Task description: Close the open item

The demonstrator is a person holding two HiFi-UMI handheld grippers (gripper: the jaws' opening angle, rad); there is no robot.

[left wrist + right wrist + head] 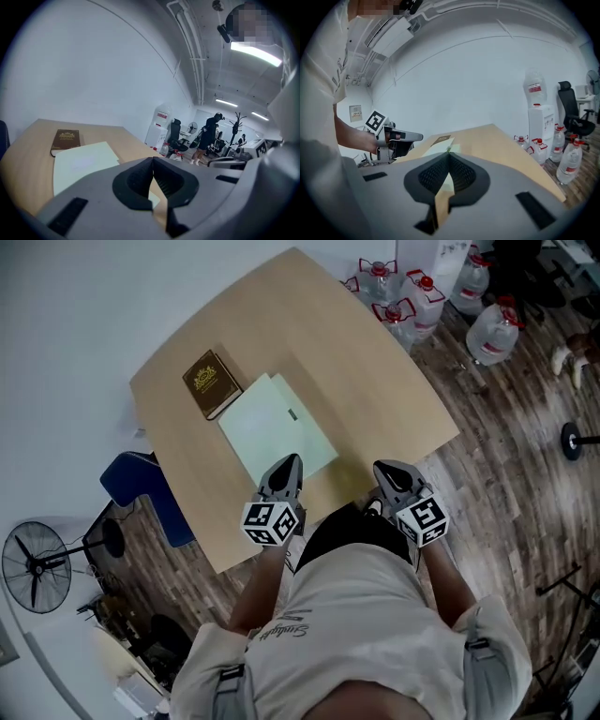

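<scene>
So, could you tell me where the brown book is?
In the head view the brown book lies far left on the table, beside the pale green folder.

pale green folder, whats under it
Only the wooden table shows around the pale green folder; anything beneath or inside it is covered. The brown book lies beside it.

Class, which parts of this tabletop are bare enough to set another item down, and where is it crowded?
Bare: the broad table stretch between the pale green folder and the edge facing the water bottles, plus the far corner beyond the brown book. Crowded: the near edge, where the left tool and right tool hover.
</scene>
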